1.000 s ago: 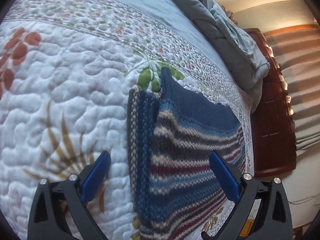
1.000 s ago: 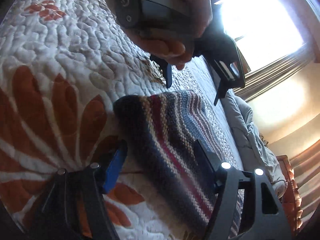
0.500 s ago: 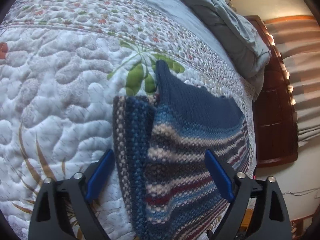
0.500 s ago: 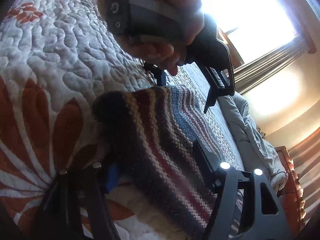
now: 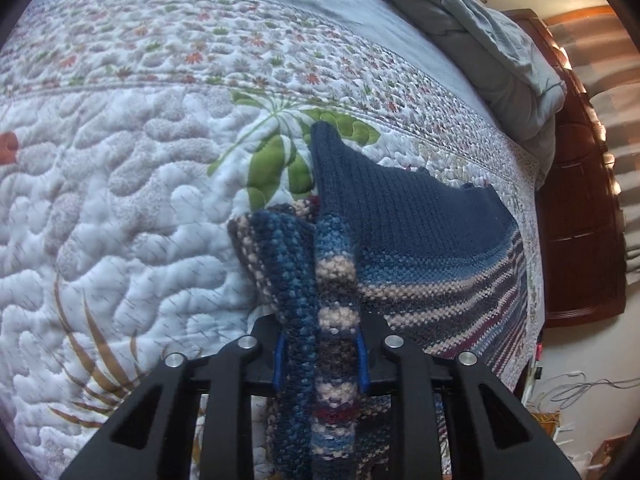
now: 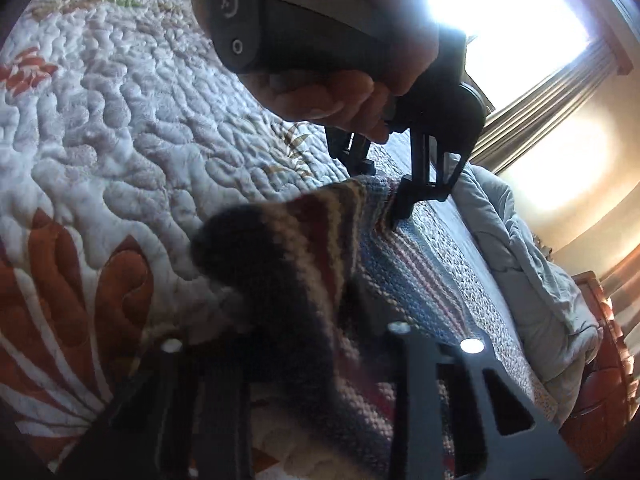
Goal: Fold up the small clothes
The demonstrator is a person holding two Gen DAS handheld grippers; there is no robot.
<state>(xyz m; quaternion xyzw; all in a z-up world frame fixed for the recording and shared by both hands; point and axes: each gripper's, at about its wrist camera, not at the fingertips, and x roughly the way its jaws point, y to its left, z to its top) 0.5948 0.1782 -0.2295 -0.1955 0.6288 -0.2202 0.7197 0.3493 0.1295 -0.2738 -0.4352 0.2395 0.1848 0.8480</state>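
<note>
A striped knit garment [image 5: 420, 240] with a navy top part lies on the white quilted bedspread [image 5: 120, 200]. My left gripper [image 5: 320, 360] is closing, and its blue pads press a raised fold of the knit's left edge between them. In the right wrist view the same knit garment [image 6: 400, 264] bunches up dark between the fingers of my right gripper [image 6: 288, 332], which is also closing and pinches it; its pads are hidden by the fabric. Farther along the garment, a hand [image 6: 340, 96] holds the left gripper [image 6: 380, 188].
The bedspread [image 6: 120, 140] carries orange and green flower prints. A rumpled grey duvet [image 5: 500, 40] lies at the far side of the bed, against dark wooden furniture [image 5: 576, 200]. Cables [image 5: 580, 388] lie on the floor at the right. A bright curtained window [image 6: 500, 20] glares.
Both grippers went from wide open astride the garment's edge to closed on it. The fabric now stands up in a pinched ridge between each pair of fingers.
</note>
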